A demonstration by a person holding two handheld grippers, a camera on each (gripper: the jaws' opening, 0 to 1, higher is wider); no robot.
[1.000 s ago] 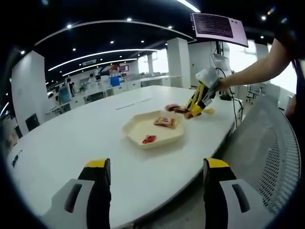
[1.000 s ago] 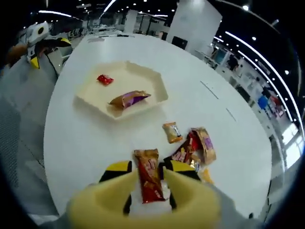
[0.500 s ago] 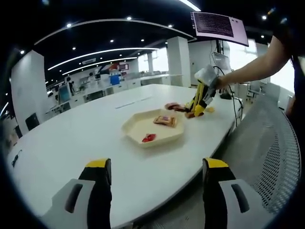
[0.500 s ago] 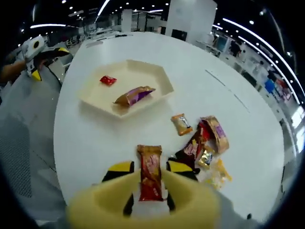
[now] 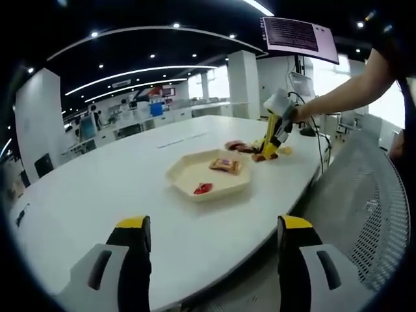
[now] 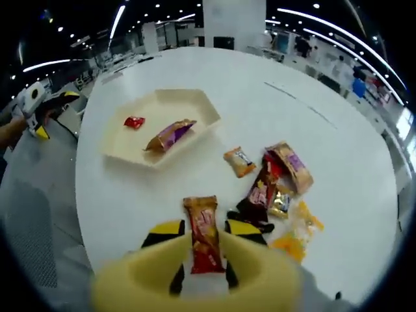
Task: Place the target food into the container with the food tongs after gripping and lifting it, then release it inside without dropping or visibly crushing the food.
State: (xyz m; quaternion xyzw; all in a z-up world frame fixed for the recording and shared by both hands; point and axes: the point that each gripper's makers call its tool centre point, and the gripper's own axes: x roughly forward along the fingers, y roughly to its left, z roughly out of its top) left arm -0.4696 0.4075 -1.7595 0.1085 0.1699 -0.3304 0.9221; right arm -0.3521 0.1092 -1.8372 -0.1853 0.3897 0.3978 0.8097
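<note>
My right gripper [image 6: 203,229] is shut on yellow food tongs [image 6: 195,279], and the tongs pinch a red-orange snack bar [image 6: 203,231] held above the white table. Ahead lies the cream hexagonal tray [image 6: 162,104] holding a small red candy [image 6: 134,121] and a purple-orange packet [image 6: 170,134]. To the right of the bar sits a loose pile of snack packets [image 6: 276,185]. In the left gripper view my left gripper [image 5: 211,257] is open at the table's near edge, well short of the tray [image 5: 192,172]. The right gripper [image 5: 273,133] hangs over the pile beyond it.
A small orange packet [image 6: 239,161] lies alone between tray and pile. A person's arm [image 5: 344,91] reaches in from the right. A mesh chair back [image 5: 370,214] stands right of the table edge. The big white table [image 5: 97,188] runs far to the left.
The right gripper has risen a little over the pile with the snack bar still in the tongs, and its view has swung. The left gripper has stayed put and open.
</note>
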